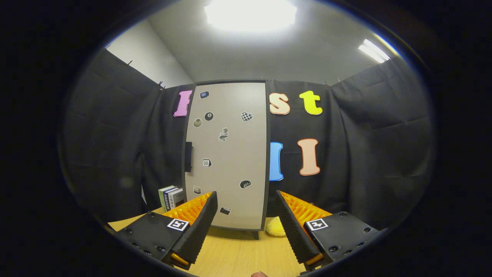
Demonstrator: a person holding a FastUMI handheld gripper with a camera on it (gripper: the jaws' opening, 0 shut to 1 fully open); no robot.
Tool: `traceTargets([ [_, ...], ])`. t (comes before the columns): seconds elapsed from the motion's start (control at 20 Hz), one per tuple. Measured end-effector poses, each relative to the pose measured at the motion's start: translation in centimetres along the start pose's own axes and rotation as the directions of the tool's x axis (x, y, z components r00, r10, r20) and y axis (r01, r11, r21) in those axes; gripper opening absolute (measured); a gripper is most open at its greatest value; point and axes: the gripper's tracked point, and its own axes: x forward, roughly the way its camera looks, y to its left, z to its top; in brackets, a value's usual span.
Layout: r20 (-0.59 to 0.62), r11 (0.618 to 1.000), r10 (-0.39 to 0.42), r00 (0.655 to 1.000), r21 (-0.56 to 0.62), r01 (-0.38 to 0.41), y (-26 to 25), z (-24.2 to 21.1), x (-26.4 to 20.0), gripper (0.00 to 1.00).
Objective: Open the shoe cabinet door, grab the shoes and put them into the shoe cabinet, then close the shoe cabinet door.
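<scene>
1. Gripper [246, 215]: fingers spread wide, holding nothing, raised above the table [238, 254].
2. Shoe cabinet [226, 154]: upright at the table's far edge, just ahead of the fingers; door closed, stickers on it, dark handle [188, 156] on its left edge.
3. Yellow object [276, 227]: on the table beside the cabinet's right foot; whether a shoe, cannot tell.
4. Books [171, 197]: standing left of the cabinet, near the far left corner.

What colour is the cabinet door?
Light beige door, dark frame and scattered small stickers; gripper view.
</scene>
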Motion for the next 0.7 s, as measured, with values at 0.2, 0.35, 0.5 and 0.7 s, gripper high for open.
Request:
traceTargets([
  [0.2,0.013,0.999,-0.014,1.0,0.032,0.014,-0.7,0.7,-0.4,0.95],
  [0.35,0.008,1.0,-0.007,1.0,0.03,0.007,-0.3,0.7,0.0,0.95],
  [0.5,0.005,1.0,0.005,1.0,0.023,-0.005,0.2,0.6,0.3,0.95],
  [0.7,0.011,1.0,0.009,1.0,0.028,-0.009,0.5,0.9,0.3,0.95],
])
